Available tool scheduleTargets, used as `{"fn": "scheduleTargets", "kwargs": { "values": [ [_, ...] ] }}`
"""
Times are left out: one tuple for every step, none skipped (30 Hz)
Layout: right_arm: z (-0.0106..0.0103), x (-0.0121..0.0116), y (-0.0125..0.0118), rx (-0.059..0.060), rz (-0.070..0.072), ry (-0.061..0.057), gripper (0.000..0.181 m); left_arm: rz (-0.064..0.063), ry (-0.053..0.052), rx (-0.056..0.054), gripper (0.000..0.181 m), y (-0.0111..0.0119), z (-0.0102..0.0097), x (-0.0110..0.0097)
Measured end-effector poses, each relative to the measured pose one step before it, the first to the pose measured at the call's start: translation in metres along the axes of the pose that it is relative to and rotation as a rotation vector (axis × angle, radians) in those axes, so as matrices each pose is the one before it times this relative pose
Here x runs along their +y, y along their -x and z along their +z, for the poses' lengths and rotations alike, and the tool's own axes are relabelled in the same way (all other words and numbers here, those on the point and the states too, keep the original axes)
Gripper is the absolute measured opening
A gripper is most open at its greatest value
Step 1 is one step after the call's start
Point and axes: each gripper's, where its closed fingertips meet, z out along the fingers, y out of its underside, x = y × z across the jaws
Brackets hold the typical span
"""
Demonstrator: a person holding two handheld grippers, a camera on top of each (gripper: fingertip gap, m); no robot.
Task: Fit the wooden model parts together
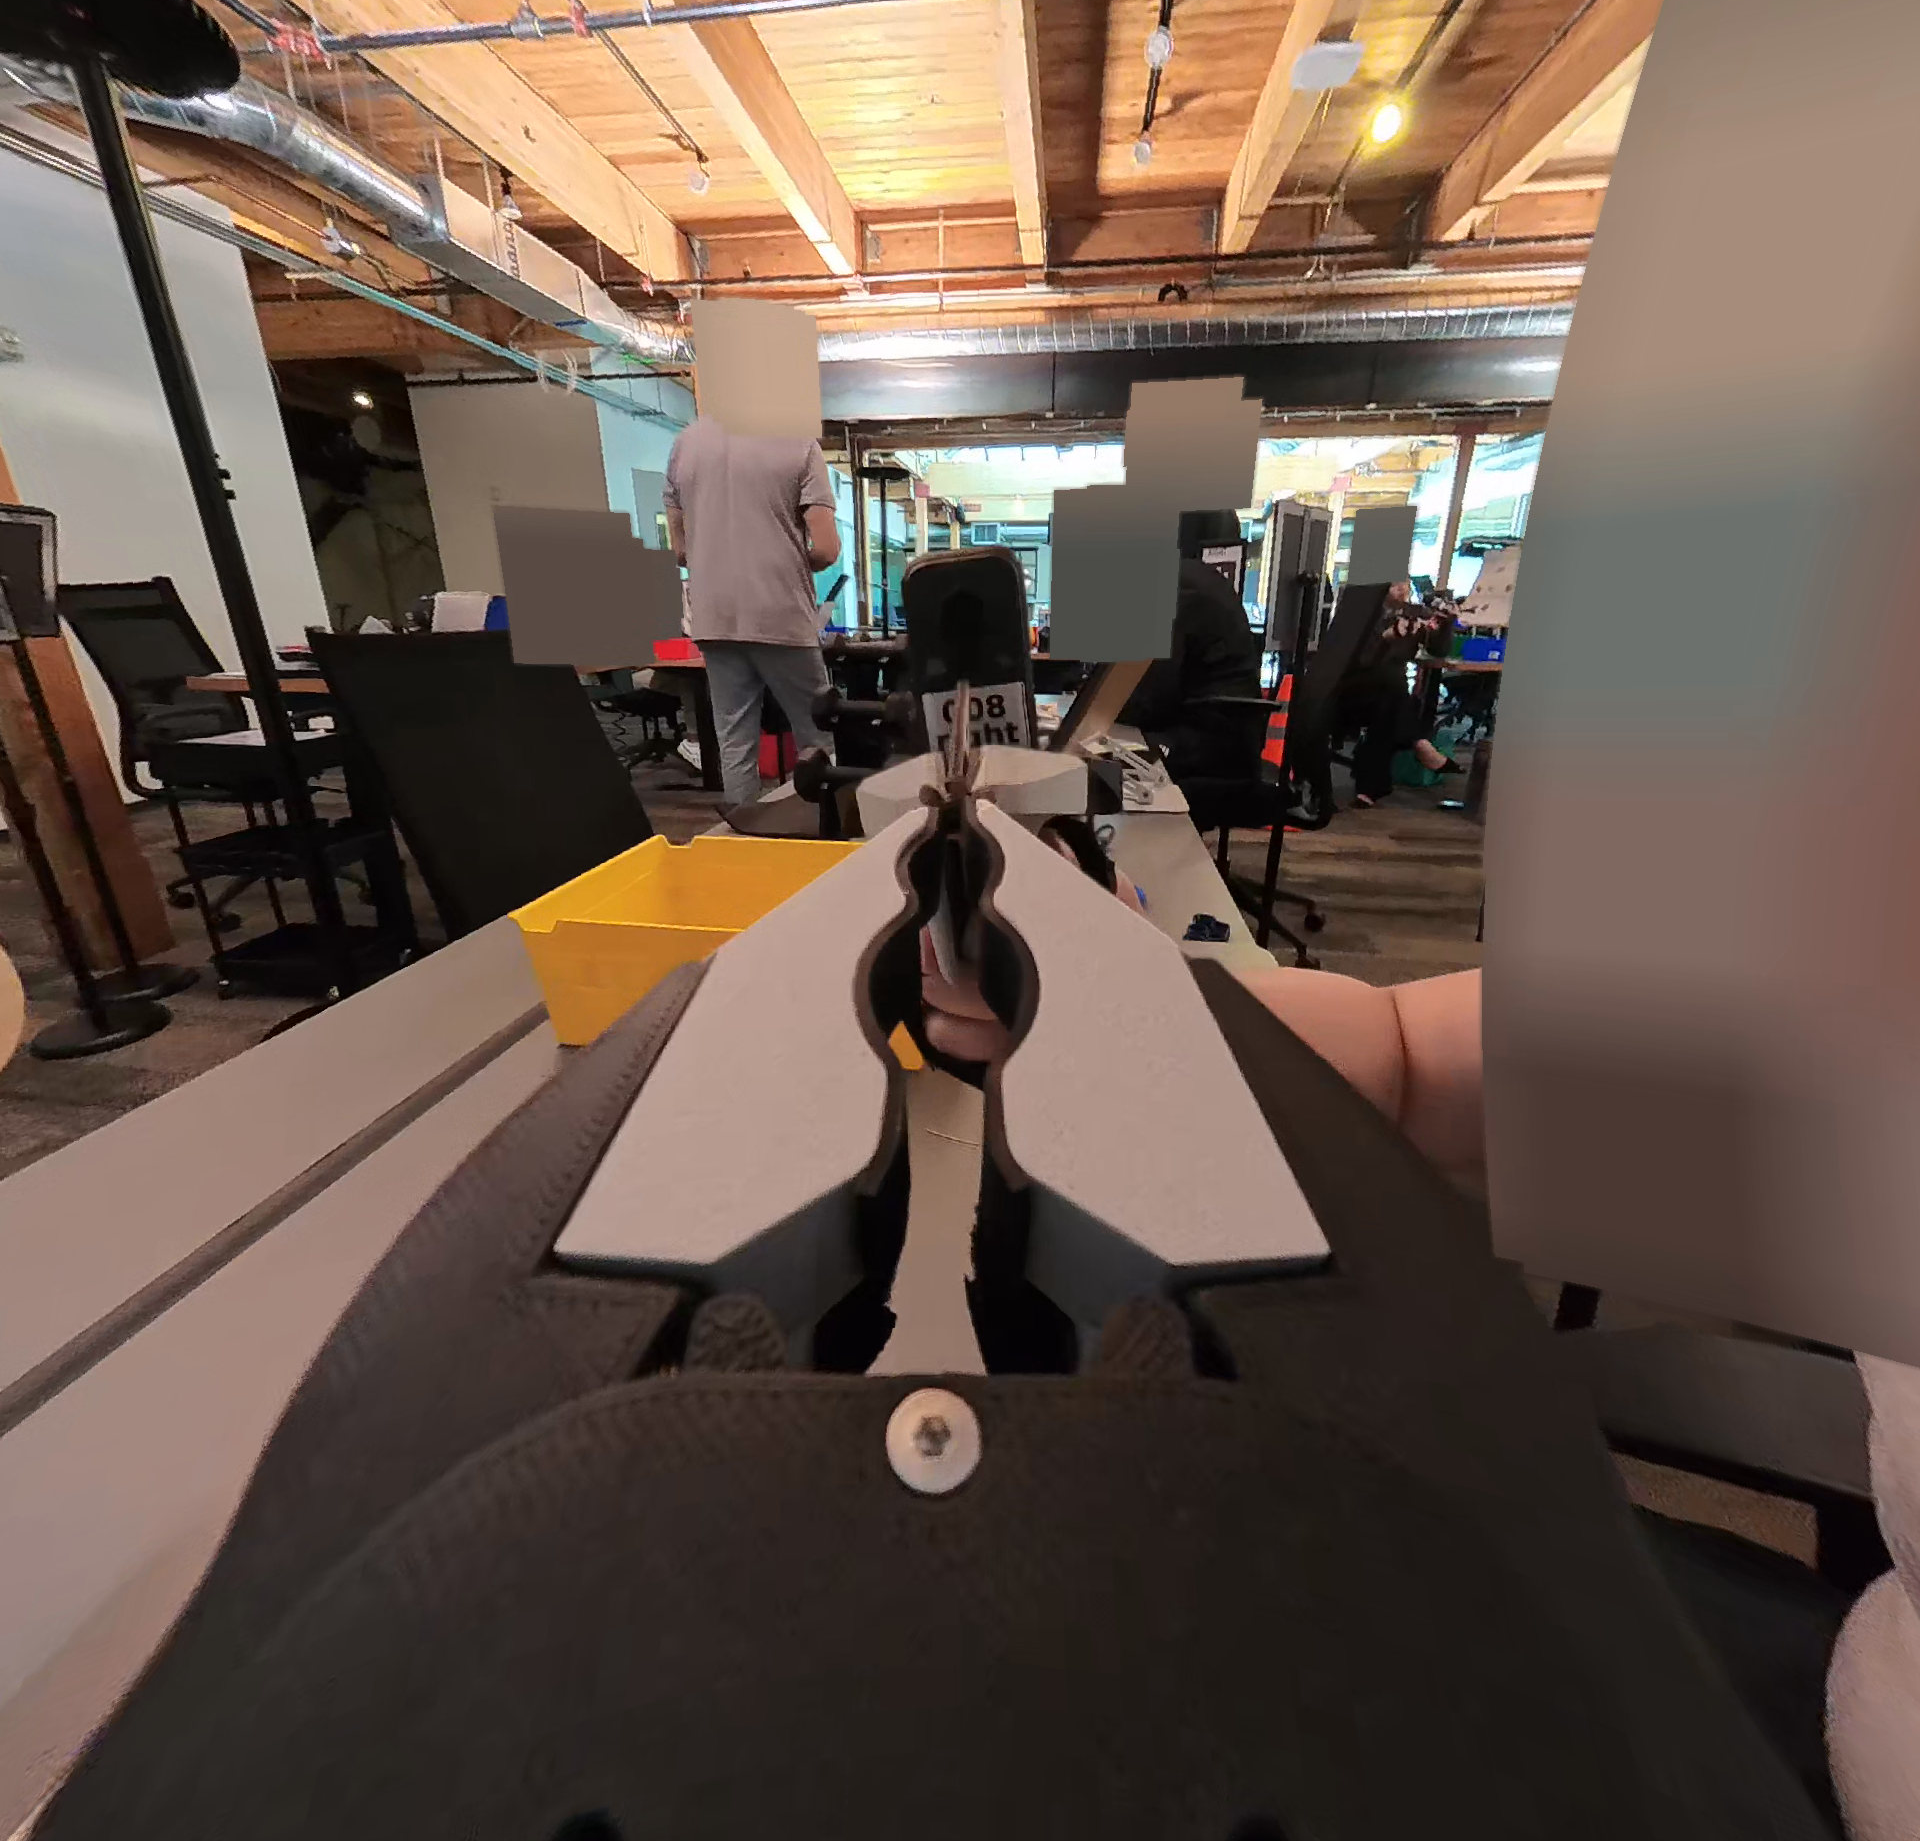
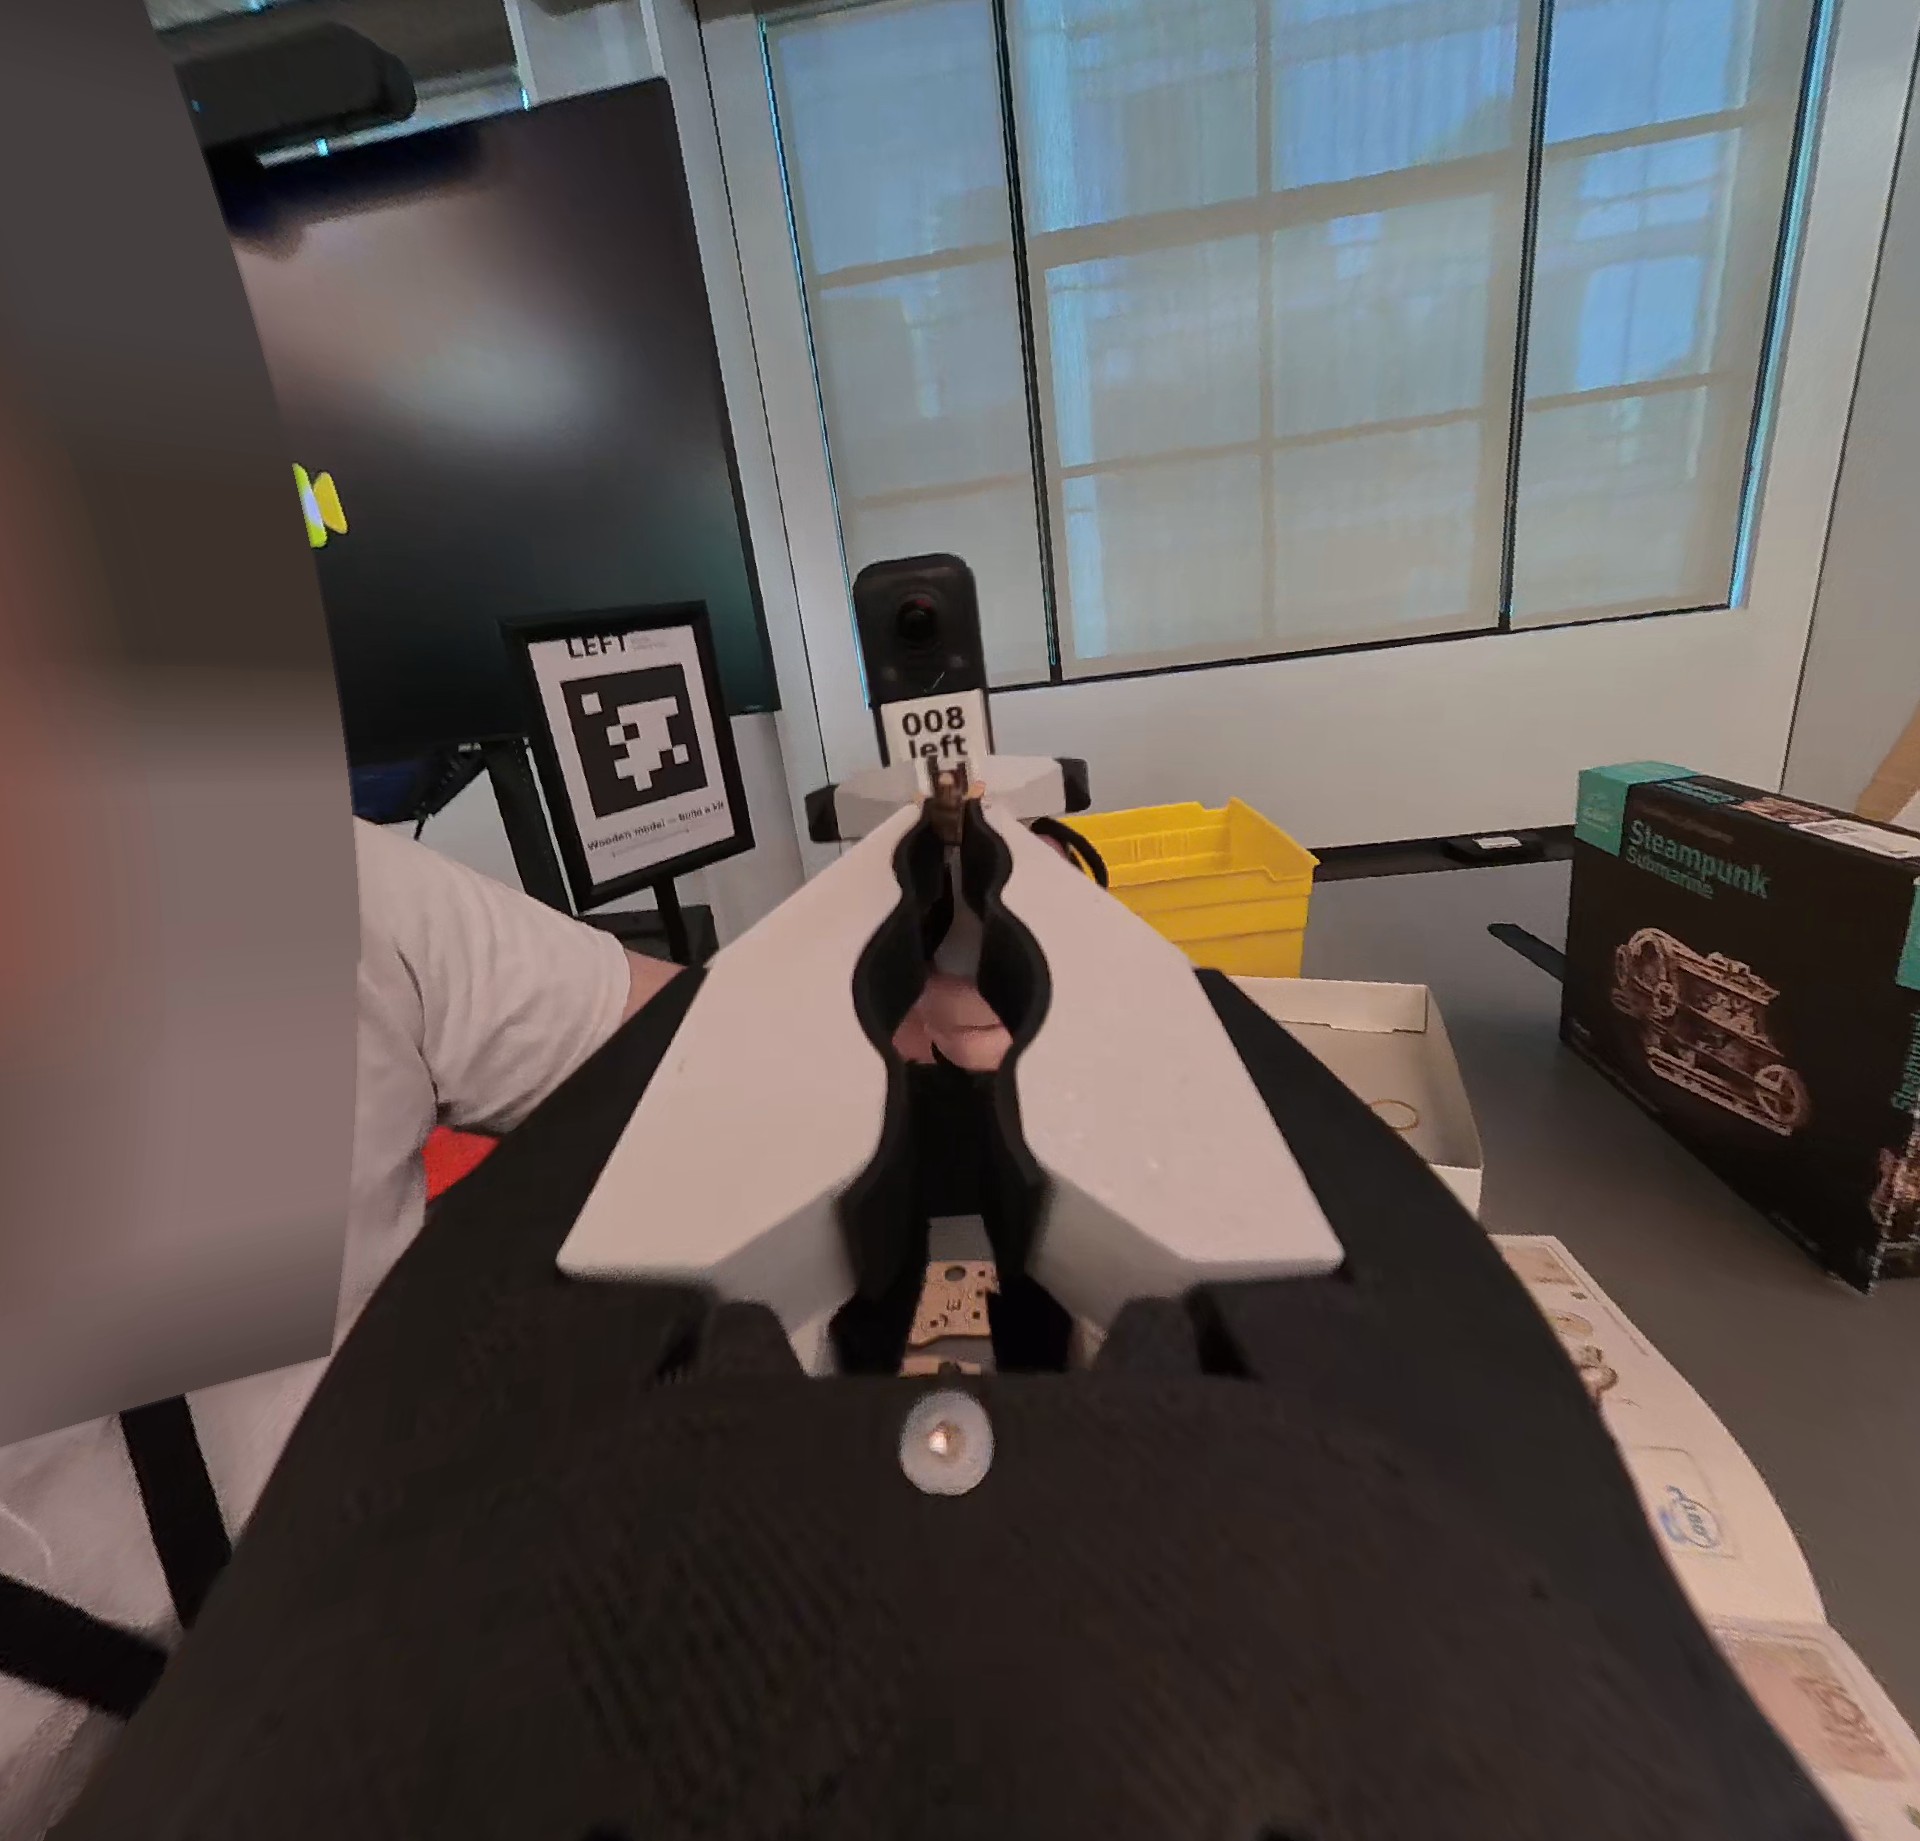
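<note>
Both tongs, left tongs [image 1: 957,804] and right tongs [image 2: 948,804], meet tip-to-tip, each clenched on a small wooden part [image 2: 948,789].

model part [image 2: 953,802] tiny (shape unclear), box [image 2: 1756,1012] cropped

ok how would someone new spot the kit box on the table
Start at the big gridded window in the right wrist view and drop to the grey table below it. At the table's right stands the kit box: dark with teal trim, unlike the yellow bin and open white tray.
</note>
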Motion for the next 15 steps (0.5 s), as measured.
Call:
{"fn": "scheduleTargets", "kwargs": {
  "values": [
    [-0.00009,0.00047,0.00117,-0.0034,-0.0135,0.0097,0.003,-0.0027,0.0058,0.0062,0.000,-0.00093,-0.00003,0.00008],
    [0.00013,0.00053,0.00074,0.0011,-0.0104,0.0066,0.003,-0.0043,0.0040,0.0050,0.000,-0.00064,-0.00021,0.00017],
    [-0.00002,0.00077,0.00089,-0.0025,-0.0088,0.0114,0.003,-0.0050,0.0070,0.0064,0.000,-0.00064,-0.00005,0.00058],
    [-0.00041,0.00120,0.00035,-0.0025,-0.0075,0.0185,0.003,-0.0043,0.0118,0.0014,0.000,0.00019,0.00011,0.00125],
    [-0.00062,0.00121,-0.00070,0.0057,-0.0103,0.0182,0.003,-0.0022,0.0111,-0.0017,0.000,0.00063,0.00019,0.00115],
    [-0.00031,0.00073,-0.00038,0.0044,-0.0080,0.0127,0.003,-0.0002,0.0068,0.0012,0.000,0.00015,0.00001,0.00065],
    [0.00004,0.00059,0.00034,-0.0019,0.0006,0.0071,0.003,-0.0016,0.0089,0.0036,0.000,-0.00005,-0.00032,0.00069],
    [0.00007,0.00092,-0.00063,0.0024,0.0027,0.0068,0.003,-0.0031,0.0156,-0.0022,0.000,0.00104,-0.00036,0.00108],
    [0.00010,0.00151,-0.00161,0.0081,0.0002,0.0087,0.003,0.0026,0.0178,-0.0063,0.000,0.00147,-0.00040,0.00150],
    [-0.00002,0.00161,-0.00104,0.0054,-0.0023,0.0100,0.003,0.0047,0.0127,-0.0017,0.000,0.00069,-0.00044,0.00144],
    [0.00012,0.00102,-0.00042,0.0023,-0.0033,0.0092,0.002,-0.0008,0.0080,-0.0004,0.000,0.00052,-0.00026,0.00105],
    [-0.00014,0.00102,-0.00101,0.0077,-0.0041,0.0095,0.002,-0.0014,0.0082,-0.0037,0.000,0.00111,0.00003,0.00122],
    [-0.00025,0.00166,-0.00123,0.0083,-0.0057,0.0159,0.002,0.0024,0.0139,-0.0039,0.000,0.00107,0.00000,0.00207],
    [-0.00031,0.00185,-0.00118,0.0058,-0.0063,0.0182,0.002,0.0036,0.0164,-0.0035,0.000,0.00090,0.00002,0.00182],
    [0.00003,0.00109,-0.00044,0.0020,-0.0030,0.0094,0.002,0.0067,0.0090,-0.0010,0.000,0.00011,-0.00029,0.00069]
  ]
}}
